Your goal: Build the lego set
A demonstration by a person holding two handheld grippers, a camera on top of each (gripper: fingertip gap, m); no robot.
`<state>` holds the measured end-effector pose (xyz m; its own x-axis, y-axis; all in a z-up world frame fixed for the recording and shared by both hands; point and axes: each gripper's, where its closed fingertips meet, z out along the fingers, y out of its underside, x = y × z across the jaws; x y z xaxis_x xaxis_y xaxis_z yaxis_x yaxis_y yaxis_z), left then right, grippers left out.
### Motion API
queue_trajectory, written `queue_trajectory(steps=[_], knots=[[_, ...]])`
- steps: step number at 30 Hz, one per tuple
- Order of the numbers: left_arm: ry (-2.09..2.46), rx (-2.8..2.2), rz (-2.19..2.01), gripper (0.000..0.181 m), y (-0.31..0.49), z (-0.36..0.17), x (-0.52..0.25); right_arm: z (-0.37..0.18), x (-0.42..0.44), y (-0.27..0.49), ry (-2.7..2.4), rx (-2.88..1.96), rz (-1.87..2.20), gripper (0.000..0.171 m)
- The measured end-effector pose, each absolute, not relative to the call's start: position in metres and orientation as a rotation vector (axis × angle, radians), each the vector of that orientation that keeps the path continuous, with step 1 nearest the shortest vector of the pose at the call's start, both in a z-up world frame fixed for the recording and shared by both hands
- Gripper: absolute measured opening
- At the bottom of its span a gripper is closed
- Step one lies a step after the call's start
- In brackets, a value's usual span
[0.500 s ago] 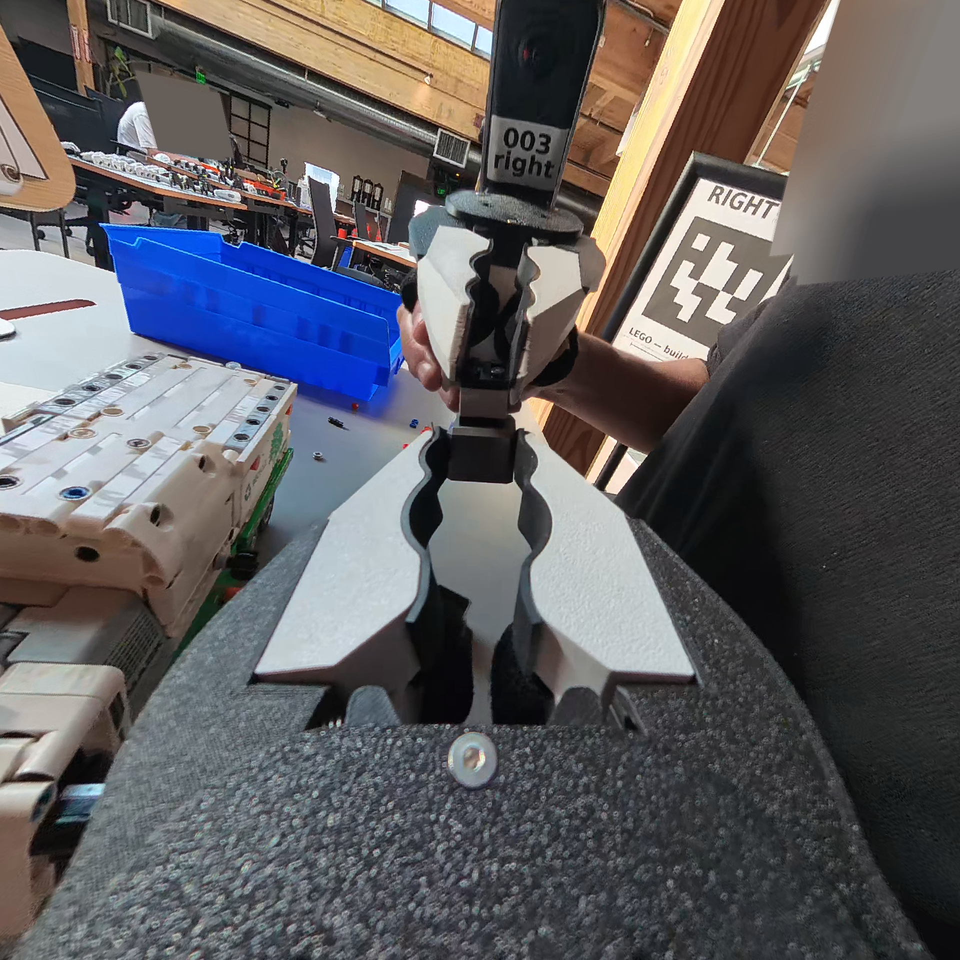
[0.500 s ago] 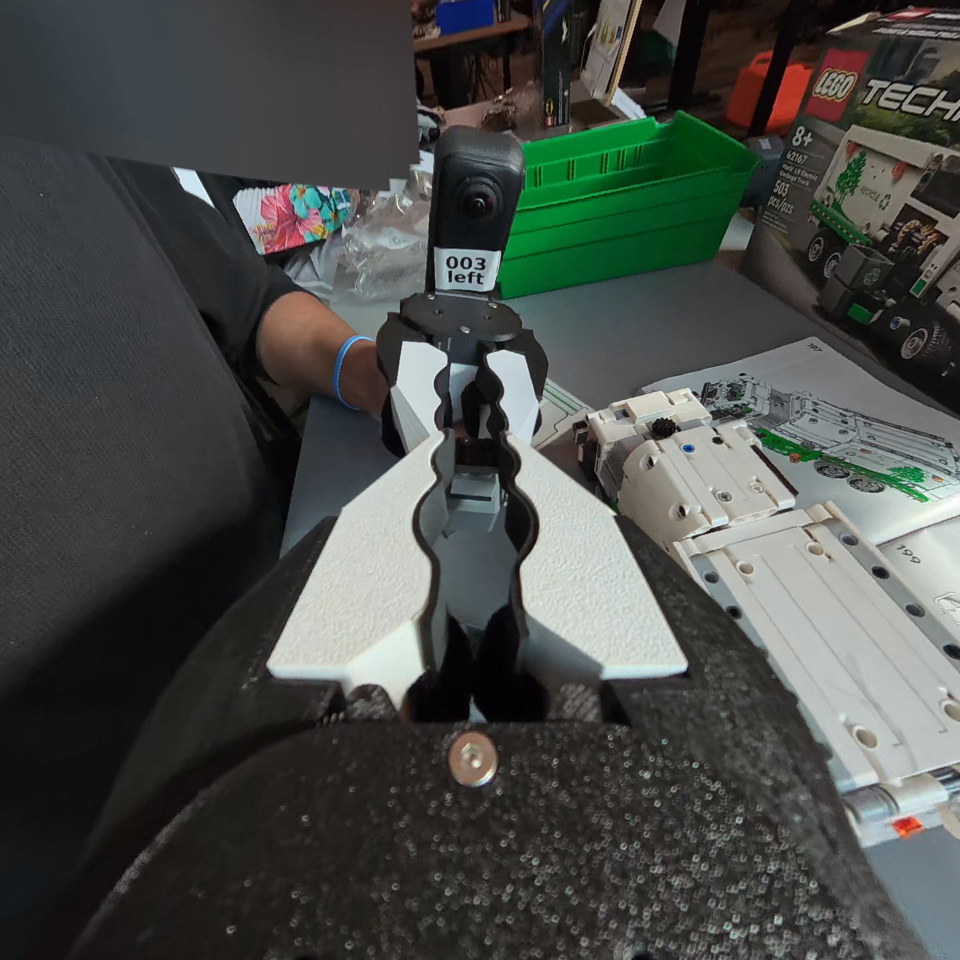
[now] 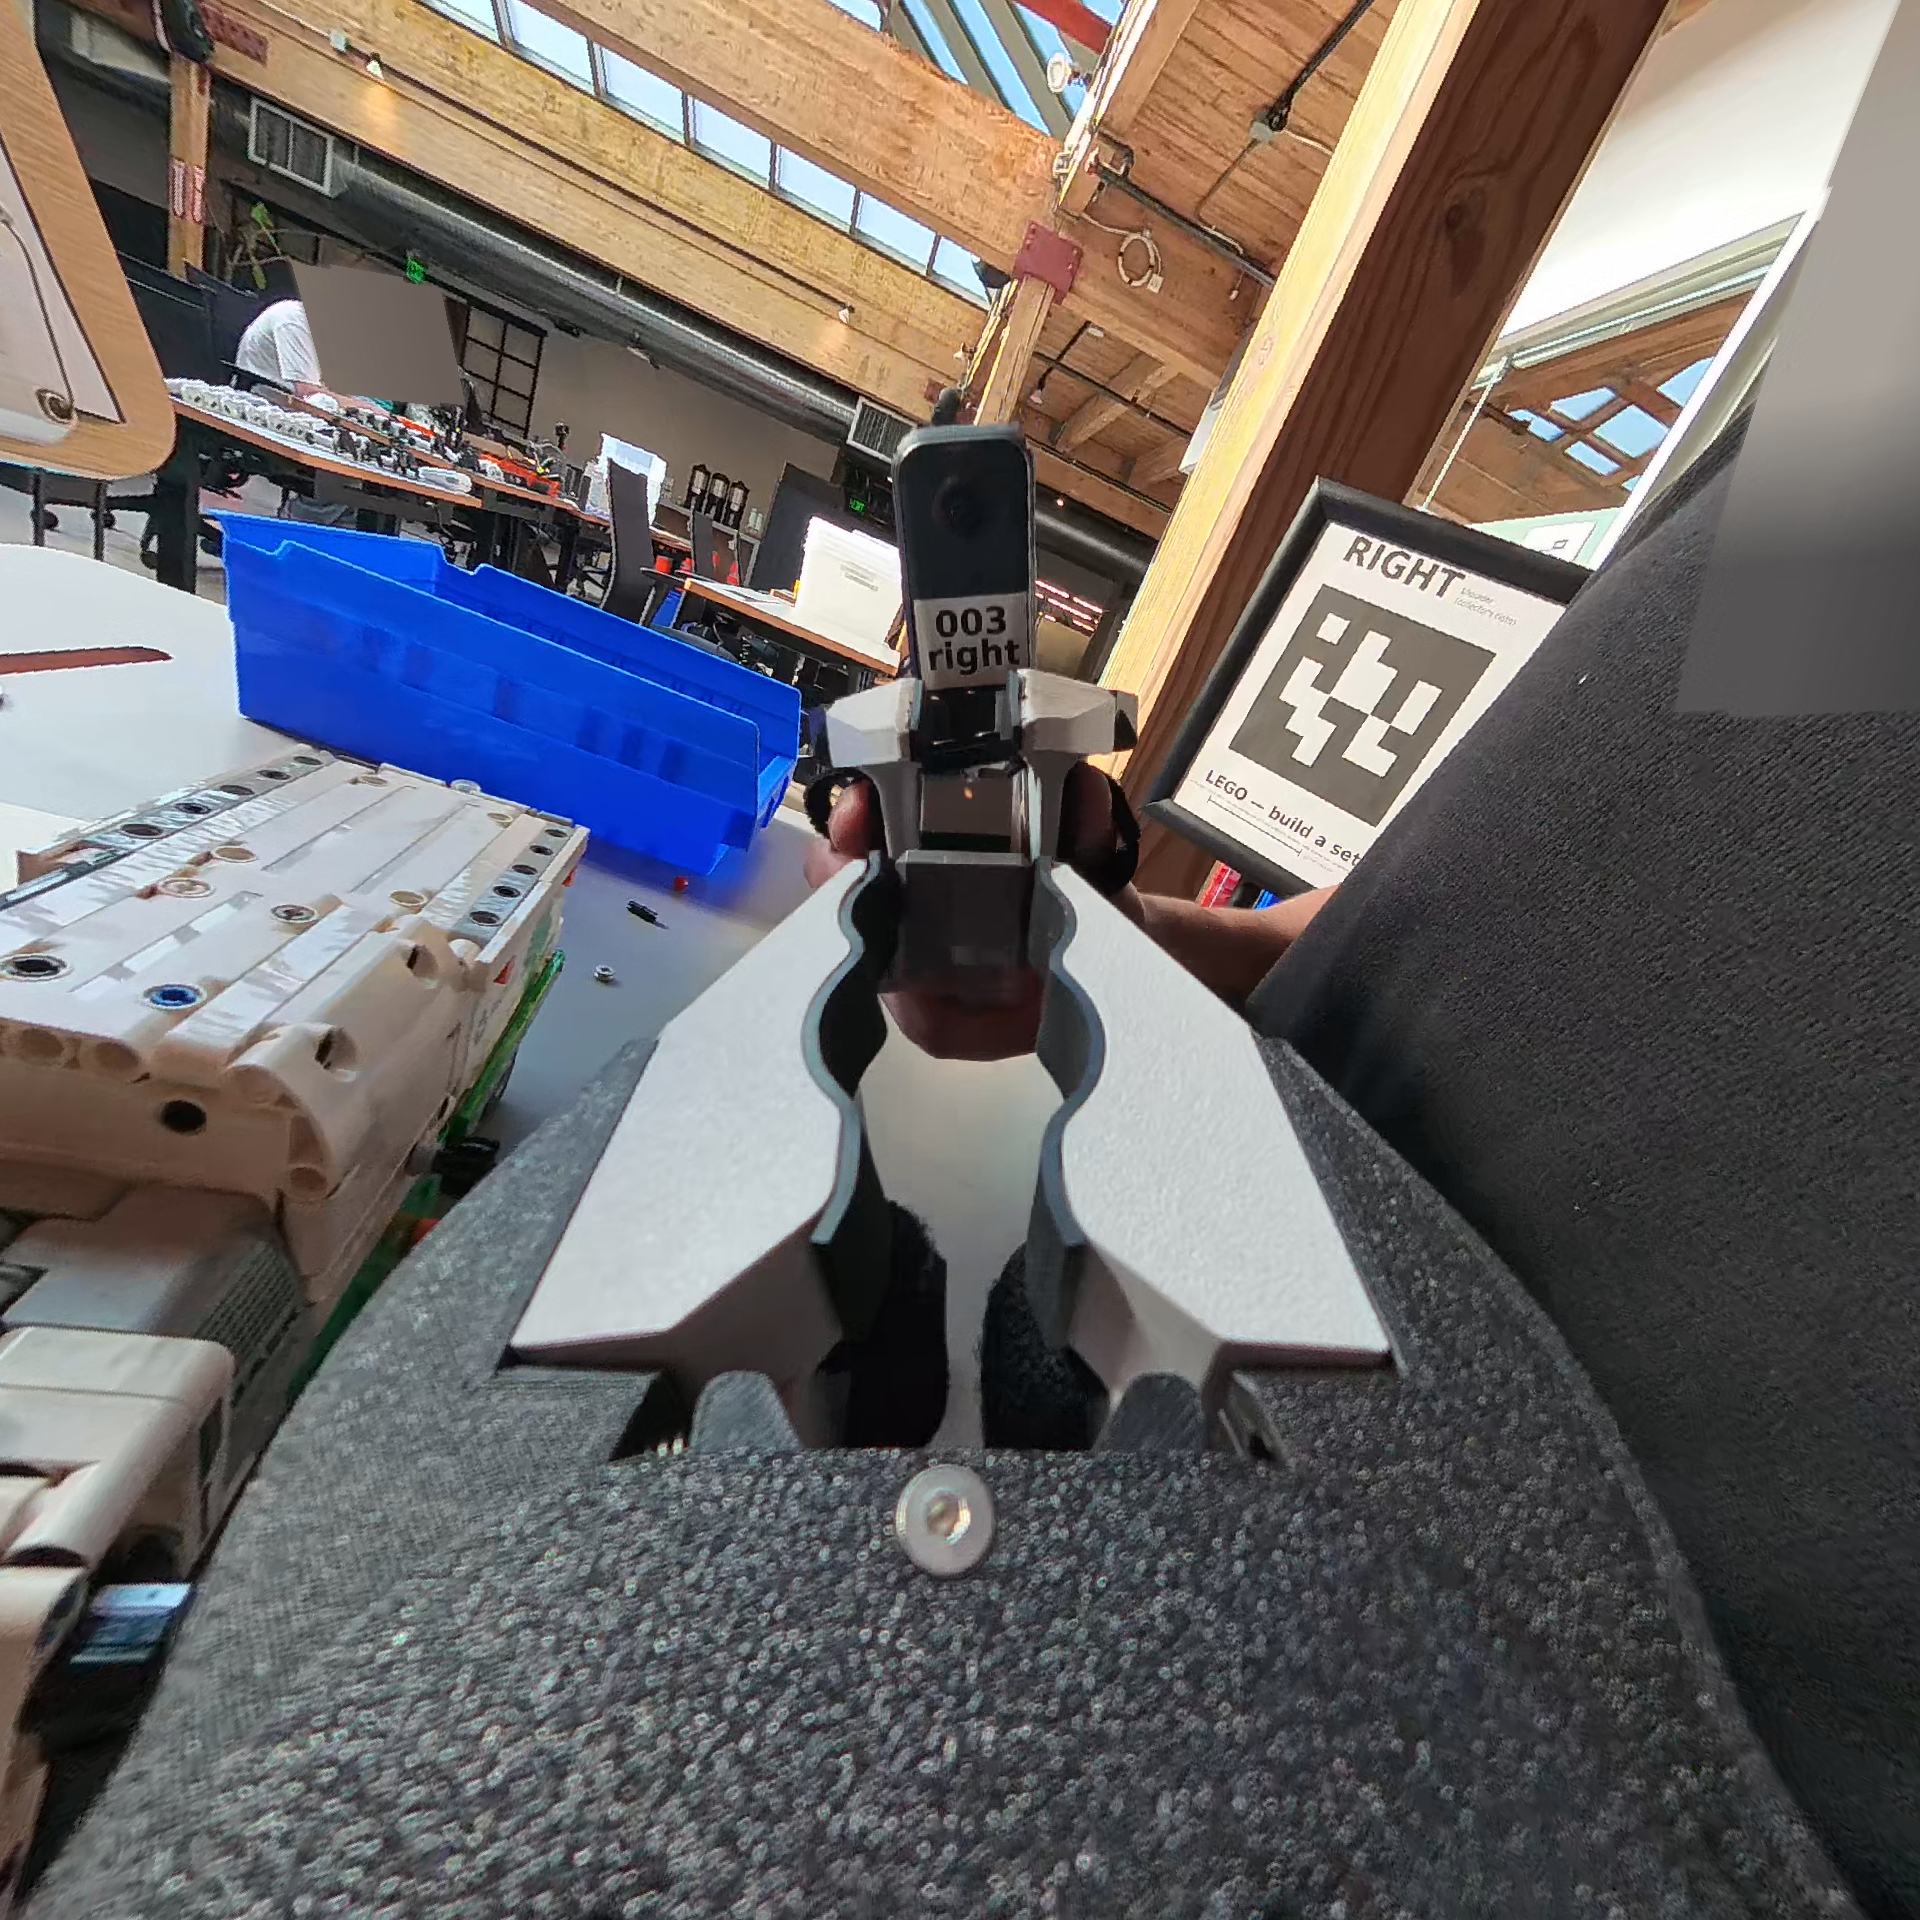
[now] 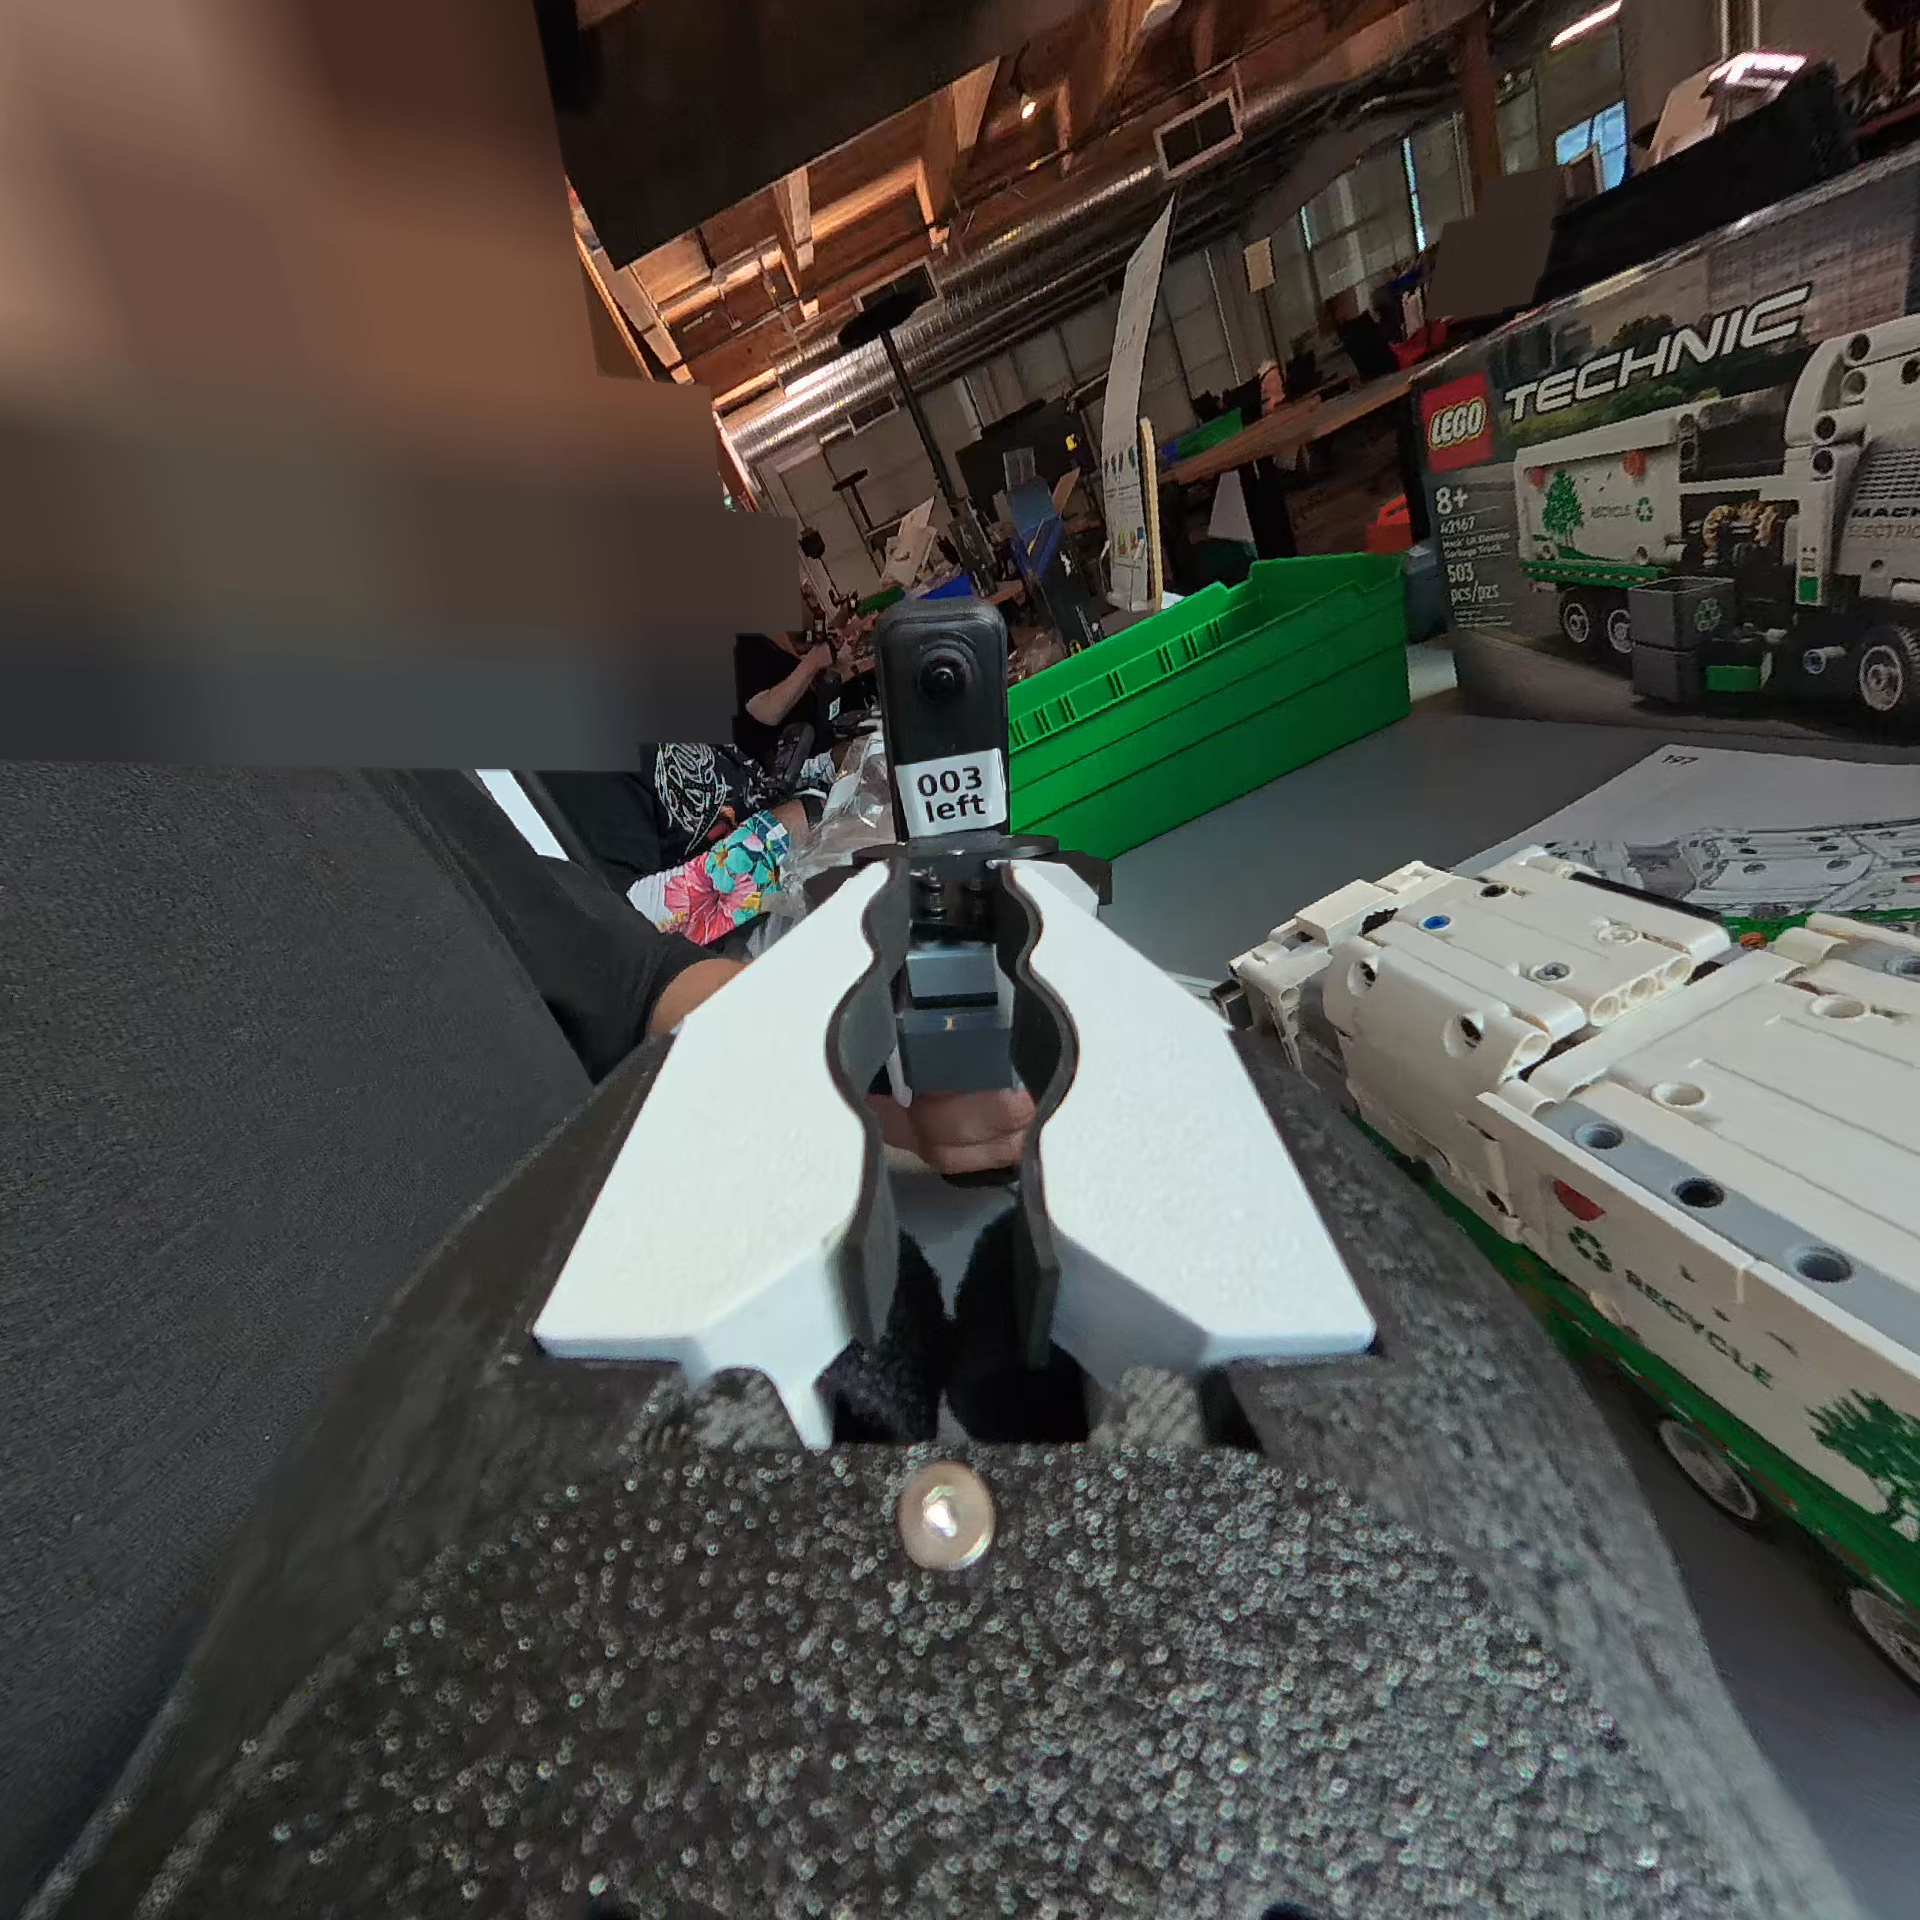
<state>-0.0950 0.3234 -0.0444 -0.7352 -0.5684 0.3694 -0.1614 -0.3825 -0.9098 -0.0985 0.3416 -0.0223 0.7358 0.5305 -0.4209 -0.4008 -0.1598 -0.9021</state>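
Left gripper (image 3: 951,894): faces the right gripper tip to tip above the table; its fingers (image 3: 727,1122) stand narrowly apart and pinch a small grey block (image 3: 961,914) at their tips.
Right gripper (image 4: 951,935): its fingers (image 4: 1164,1122) are likewise close together, closed on the same grey block (image 4: 951,1023), so both tools grip the piece from opposite sides.
Hands: a thumb shows below the block in each wrist view, wrapped round the far tool's handle.
Truck (image 4: 1621,1091): the white and green lego model lies on the grey table (image 4: 1403,831), just beside the two tools, to the right in the right wrist view and to the left in the left one (image 3: 239,935); it touches neither gripper.
Booklet (image 4: 1766,831): open on the table behind the truck.
Box (image 4: 1683,530): stands at the table's far edge, beside a green bin (image 4: 1205,696).
Blue bin (image 3: 499,675): on the table beyond the truck, in the left wrist view.
Loose bits (image 3: 644,914): a few tiny parts lie between the blue bin and the truck.
Sign (image 3: 1361,696): a framed sheet leans against a wooden post (image 3: 1382,343).
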Motion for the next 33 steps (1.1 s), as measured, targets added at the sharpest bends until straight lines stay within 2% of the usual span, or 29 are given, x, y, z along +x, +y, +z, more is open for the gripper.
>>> queue_trajectory(steps=[10,21,33], knots=[[1.486,-1.023,-2.352,0.023,0.322,-0.039,-0.095,-0.015,-0.099,0.349,-0.064,-1.421,0.651,0.015],[1.523,-0.992,-2.181,0.024,0.331,-0.043,-0.091,-0.011,-0.088,0.344,-0.054,-1.428,0.583,0.014],[1.501,-0.990,-2.192,0.024,0.336,-0.040,-0.092,-0.015,-0.093,0.349,-0.107,-1.489,0.551,0.014]])
